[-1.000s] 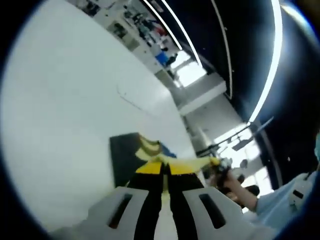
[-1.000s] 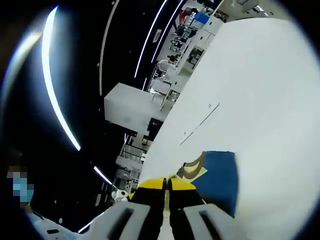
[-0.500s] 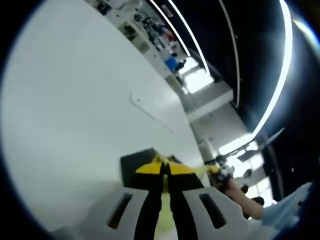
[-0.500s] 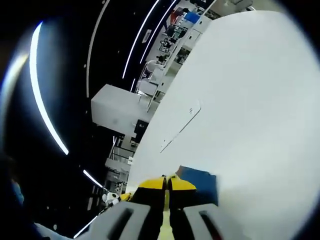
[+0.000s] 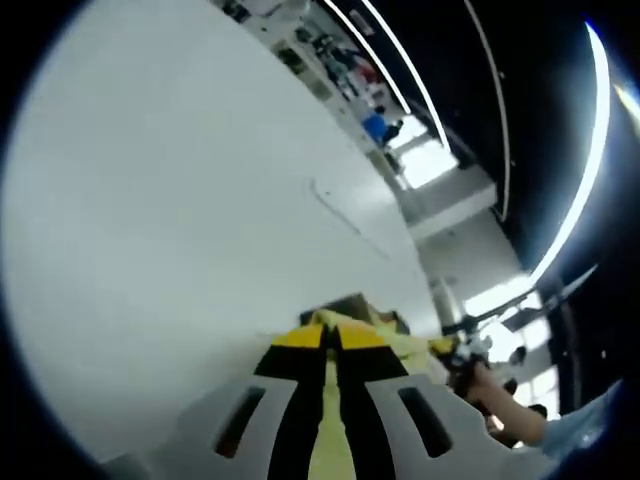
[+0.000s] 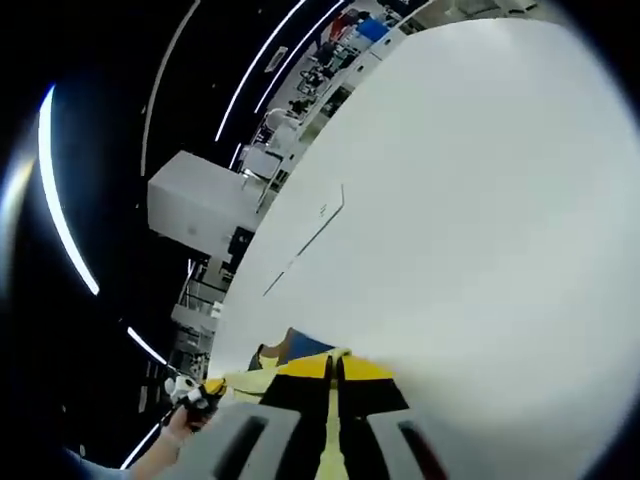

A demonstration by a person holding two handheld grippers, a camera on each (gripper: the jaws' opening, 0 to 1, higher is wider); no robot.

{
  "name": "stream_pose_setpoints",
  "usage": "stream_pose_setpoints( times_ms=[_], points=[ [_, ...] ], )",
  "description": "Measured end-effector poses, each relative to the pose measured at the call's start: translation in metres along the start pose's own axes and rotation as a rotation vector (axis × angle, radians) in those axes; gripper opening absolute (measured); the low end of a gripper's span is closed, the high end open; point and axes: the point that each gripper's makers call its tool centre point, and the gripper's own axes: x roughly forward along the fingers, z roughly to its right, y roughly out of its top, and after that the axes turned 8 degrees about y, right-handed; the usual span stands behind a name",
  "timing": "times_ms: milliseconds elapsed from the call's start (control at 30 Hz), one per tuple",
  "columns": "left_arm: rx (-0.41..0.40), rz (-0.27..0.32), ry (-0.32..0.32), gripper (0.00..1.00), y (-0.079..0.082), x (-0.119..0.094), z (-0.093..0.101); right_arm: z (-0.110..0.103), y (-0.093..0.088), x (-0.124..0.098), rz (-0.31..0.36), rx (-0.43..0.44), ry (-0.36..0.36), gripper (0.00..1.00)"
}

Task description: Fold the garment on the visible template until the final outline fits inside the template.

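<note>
Both tools clamped on the yellow garment point(image 5: 385, 338): left tool point(image 5: 329, 340) and right tool point(image 6: 334, 366) each pinch an edge, cloth stretched between them above the white counter point(image 5: 180, 220). Dark template point(image 5: 345, 305) barely peeks beyond the jaws. Judgement: keep the edge taut and level, lower it squarely within the template.

my left gripper point(image 5: 330, 352): black jaws, yellow tips, white body
my right gripper point(image 6: 330, 372): same black, yellow, white
garment point(image 5: 400, 345): I see pale yellow, dark trim at 12 o'clock; blue patch point(image 6: 300, 347) in right gripper view
table point(image 5: 170, 200): plain white
</note>
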Motion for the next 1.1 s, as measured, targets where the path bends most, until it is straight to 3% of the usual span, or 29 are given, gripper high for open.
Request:
stream_pose_setpoints(
  times_ms=[233,467,600,667,700,767,833,933,1000,1100],
  points=[
    [0.002,-0.019,0.013,0.00,-0.009,0.004,-0.006,0.007,-0.006,-0.003,-0.031,-0.019,-0.024,0.00],
    [0.087,-0.028,0.078,0.00,-0.016,0.009,-0.011,0.013,-0.009,-0.002,-0.048,-0.046,-0.057,0.00],
    [0.085,-0.026,0.082,0.00,-0.013,0.010,-0.011,0.013,-0.008,-0.001,-0.049,-0.054,-0.061,0.00],
    [0.150,-0.016,0.085,0.00,-0.012,0.010,-0.011,0.010,-0.007,-0.001,-0.049,-0.086,-0.053,0.00],
    [0.229,0.006,0.074,0.01,-0.010,0.009,-0.008,0.007,-0.003,-0.001,-0.033,-0.142,-0.043,0.00],
    [0.312,0.015,0.104,0.04,-0.007,0.005,-0.010,-0.003,0.003,-0.004,-0.027,-0.243,-0.025,0.09],
    [0.318,0.018,0.073,0.07,-0.005,-0.002,-0.004,-0.011,0.006,-0.008,-0.024,-0.284,-0.022,0.22],
    [0.392,0.048,0.073,0.20,0.005,-0.010,-0.003,-0.019,0.007,-0.013,-0.037,-0.325,-0.023,0.23],
    [0.443,0.056,0.073,0.30,0.009,-0.015,-0.001,-0.022,0.011,-0.017,-0.041,-0.398,-0.031,0.26],
    [0.549,0.043,0.074,0.39,0.008,-0.023,0.002,-0.026,0.014,-0.021,-0.068,-0.508,-0.059,0.34]
  ],
)
